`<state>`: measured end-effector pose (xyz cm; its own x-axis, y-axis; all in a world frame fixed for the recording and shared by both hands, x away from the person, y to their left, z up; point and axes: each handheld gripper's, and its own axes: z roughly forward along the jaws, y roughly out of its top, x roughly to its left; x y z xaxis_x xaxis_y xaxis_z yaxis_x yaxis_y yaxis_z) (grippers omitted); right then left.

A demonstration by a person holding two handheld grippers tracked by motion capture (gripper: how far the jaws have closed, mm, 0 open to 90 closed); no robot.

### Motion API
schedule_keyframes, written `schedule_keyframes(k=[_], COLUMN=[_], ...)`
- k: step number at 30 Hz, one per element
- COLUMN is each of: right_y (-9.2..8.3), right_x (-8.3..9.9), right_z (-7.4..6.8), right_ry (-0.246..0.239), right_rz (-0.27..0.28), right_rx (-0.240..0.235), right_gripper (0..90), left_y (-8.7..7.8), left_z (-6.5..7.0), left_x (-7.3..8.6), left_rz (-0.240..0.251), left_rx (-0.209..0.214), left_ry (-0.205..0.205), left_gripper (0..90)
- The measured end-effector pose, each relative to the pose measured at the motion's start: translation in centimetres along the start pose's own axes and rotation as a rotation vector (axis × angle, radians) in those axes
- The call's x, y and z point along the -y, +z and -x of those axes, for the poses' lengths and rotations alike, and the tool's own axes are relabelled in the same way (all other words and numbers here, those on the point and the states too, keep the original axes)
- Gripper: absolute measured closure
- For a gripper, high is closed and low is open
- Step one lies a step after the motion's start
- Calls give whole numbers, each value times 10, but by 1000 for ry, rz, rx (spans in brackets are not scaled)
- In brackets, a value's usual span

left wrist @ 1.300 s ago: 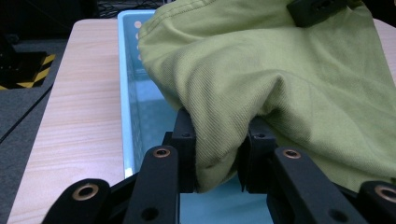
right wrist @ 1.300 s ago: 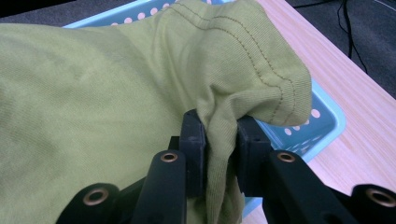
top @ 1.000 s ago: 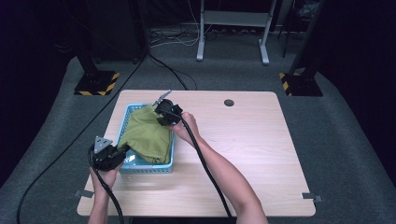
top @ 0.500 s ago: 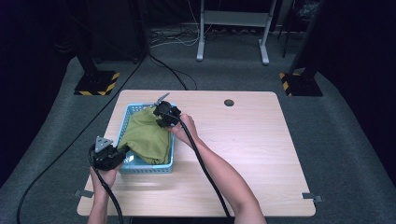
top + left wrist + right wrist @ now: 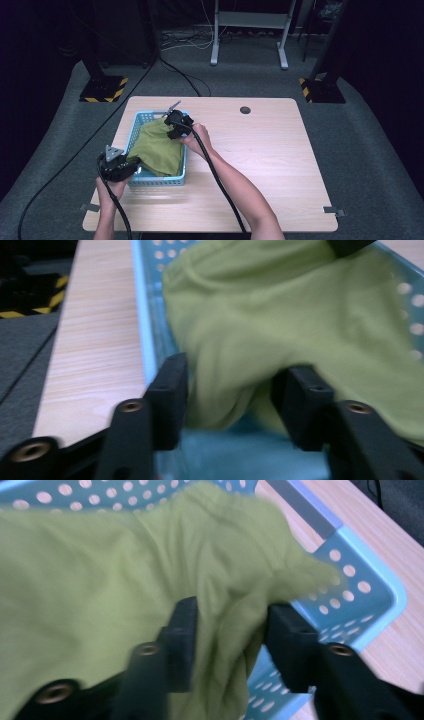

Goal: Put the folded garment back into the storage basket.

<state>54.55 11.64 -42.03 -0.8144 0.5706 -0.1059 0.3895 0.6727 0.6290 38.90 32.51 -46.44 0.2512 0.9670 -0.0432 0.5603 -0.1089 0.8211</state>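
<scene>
Olive-green cloth (image 5: 159, 149) lies rumpled (soft folds) in the blue basket (image 5: 133, 131).

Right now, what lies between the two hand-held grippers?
In the high view, the green cloth in the blue plastic basket spans between left gripper and right gripper.

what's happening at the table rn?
A person is putting a green cloth into a blue perforated basket on the wooden table. The left gripper is at the cloth's near corner, the right gripper at its far corner. Both sets of jaws have just been opening, with folds of cloth between them, so it looks like a release.
</scene>
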Motion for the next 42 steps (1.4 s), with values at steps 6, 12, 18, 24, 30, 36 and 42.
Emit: schedule_keyframes(k=[6,12,18,24,30,36,42], right_y=[-10,-21,-32,-46,-64,-83,-103], right_x=[5,12,25,41,64,92,124], right_z=[3,6,9,18,28,37,41], right_ry=[21,12,29,60,105,134,155], right_rz=[-1,3,17,32,58,73,79], right_rx=[21,5,-13,-10,-1,16,44], right_gripper=[260,85,33,28,27,29,29], left_y=[1,5,10,16,23,26,25], left_z=[11,20,32,48,67,82,96], left_x=[-6,-12,-19,-28,-35,-38,-39], left_rz=[-19,-29,-41,-56,-63,-68,-62], left_rx=[26,56,101,154,211,264,302], left_ry=[46,57,80,116,152,181,198], left_gripper=[215,110,34,6,1,1,1])
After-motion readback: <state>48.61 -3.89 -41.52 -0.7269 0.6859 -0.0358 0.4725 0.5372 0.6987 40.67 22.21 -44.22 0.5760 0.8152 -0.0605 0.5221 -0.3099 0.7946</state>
